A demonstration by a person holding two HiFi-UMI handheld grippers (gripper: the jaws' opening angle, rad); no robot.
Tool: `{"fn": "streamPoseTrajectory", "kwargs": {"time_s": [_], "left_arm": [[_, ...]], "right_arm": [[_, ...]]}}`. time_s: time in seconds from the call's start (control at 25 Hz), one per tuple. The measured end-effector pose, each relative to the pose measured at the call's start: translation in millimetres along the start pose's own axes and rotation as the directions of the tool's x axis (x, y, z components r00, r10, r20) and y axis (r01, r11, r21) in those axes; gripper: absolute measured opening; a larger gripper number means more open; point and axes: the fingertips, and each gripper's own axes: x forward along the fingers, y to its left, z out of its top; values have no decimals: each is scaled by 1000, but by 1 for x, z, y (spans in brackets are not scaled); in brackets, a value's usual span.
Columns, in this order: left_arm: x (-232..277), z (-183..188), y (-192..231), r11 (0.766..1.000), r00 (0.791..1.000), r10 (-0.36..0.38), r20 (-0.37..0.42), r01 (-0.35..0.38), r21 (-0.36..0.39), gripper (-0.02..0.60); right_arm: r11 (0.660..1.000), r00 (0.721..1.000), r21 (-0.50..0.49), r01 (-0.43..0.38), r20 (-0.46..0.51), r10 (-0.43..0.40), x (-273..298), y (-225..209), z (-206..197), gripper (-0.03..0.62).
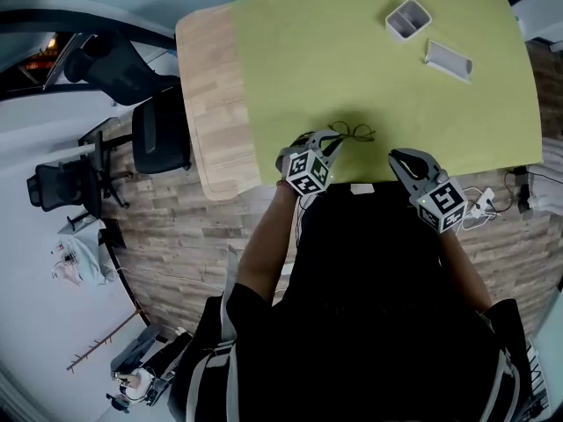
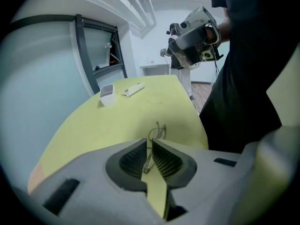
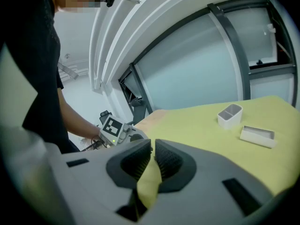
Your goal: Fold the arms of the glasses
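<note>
Lying at the table's (image 1: 264, 25) near edge, the glasses (image 1: 354, 133) were pinched by one arm in the left gripper's (image 2: 150, 149) narrow jaws. The right gripper (image 3: 153, 151) was held nearly closed, empty, nearby. A box (image 1: 407, 18) and tray (image 1: 449, 60) were set farther back.

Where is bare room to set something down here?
The green mat is bare from the wooden strip across to the white box and white tray. Crowded only at the near edge: glasses, left gripper, right gripper.

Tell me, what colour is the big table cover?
Yellow-green table cover, best in head view.
</note>
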Motion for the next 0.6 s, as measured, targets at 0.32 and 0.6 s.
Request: {"fn": "streamPoseTrajectory", "kwargs": {"time_s": [0.32,0.6], "left_arm": [[18,-4,-2,999,998,-46,-46,47,26,20],[35,-24,-3,994,982,-62,-179,78,82,21]], "right_arm": [[1000,999,6,7,-37,-6,6,-6,-17,46],[1000,999,5,1,-47,0,11,-4,-16,46]]}}
